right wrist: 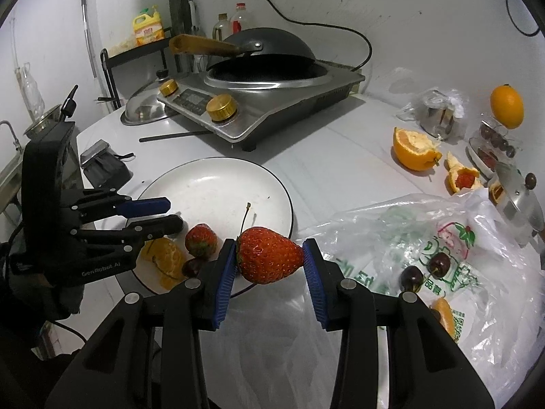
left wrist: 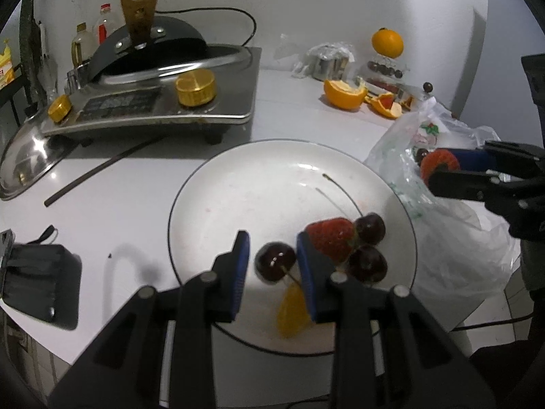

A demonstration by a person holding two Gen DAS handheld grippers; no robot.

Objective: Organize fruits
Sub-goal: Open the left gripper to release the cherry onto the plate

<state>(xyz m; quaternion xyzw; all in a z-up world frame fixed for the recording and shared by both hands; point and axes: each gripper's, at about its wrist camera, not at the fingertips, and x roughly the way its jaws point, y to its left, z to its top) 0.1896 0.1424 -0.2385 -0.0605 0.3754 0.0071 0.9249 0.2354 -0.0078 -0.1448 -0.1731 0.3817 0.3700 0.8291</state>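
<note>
Right gripper (right wrist: 269, 255) is clamping a strawberry (right wrist: 269, 255) just beyond the plate (right wrist: 218, 184) edge, over the plastic bag (right wrist: 408, 238). Left gripper (left wrist: 272, 255), nearly closed, is straddling a cherry (left wrist: 275, 261) over the plate; contact unclear.

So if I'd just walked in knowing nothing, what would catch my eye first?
Probably the big red strawberry pinched between the right gripper's blue pads, just past the white plate's near rim. Then the plate's fruit pile: another strawberry, dark cherries, an orange segment. Behind sits a black wok on its cooker.
</note>
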